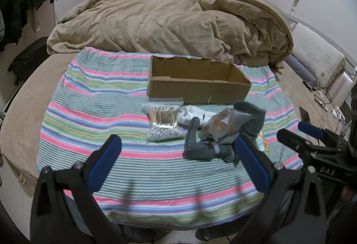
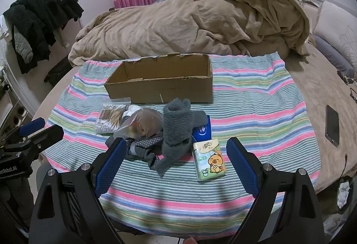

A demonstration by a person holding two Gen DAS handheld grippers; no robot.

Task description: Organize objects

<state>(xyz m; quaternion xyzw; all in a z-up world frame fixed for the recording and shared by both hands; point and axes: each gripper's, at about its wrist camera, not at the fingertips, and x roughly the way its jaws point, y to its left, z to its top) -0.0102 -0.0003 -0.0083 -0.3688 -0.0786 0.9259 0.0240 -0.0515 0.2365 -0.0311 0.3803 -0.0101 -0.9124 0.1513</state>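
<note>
An open cardboard box [image 1: 196, 82] [image 2: 160, 83] stands empty on a striped cloth [image 1: 93, 119] [image 2: 256, 110]. In front of it lies a heap: a bag of cotton swabs [image 1: 164, 119] [image 2: 109, 118], a clear plastic bag [image 1: 221, 123] [image 2: 142, 123], a grey knit sock [image 2: 176, 130] [image 1: 252, 116], dotted grey fabric [image 1: 200, 145] [image 2: 145, 143], a blue packet [image 2: 202, 130] and a cartoon tissue pack [image 2: 210, 160]. My left gripper [image 1: 176, 154] is open, hovering short of the heap. My right gripper [image 2: 176, 159] is open too, its fingers either side of the sock and tissue pack, touching nothing.
The cloth covers a round bed with a rumpled tan duvet [image 1: 174, 25] [image 2: 189, 25] behind the box. A phone [image 2: 332, 124] lies on the bed at the right. Dark clothes [image 2: 42, 18] hang at the left. Pillows [image 1: 316, 54] sit at the right.
</note>
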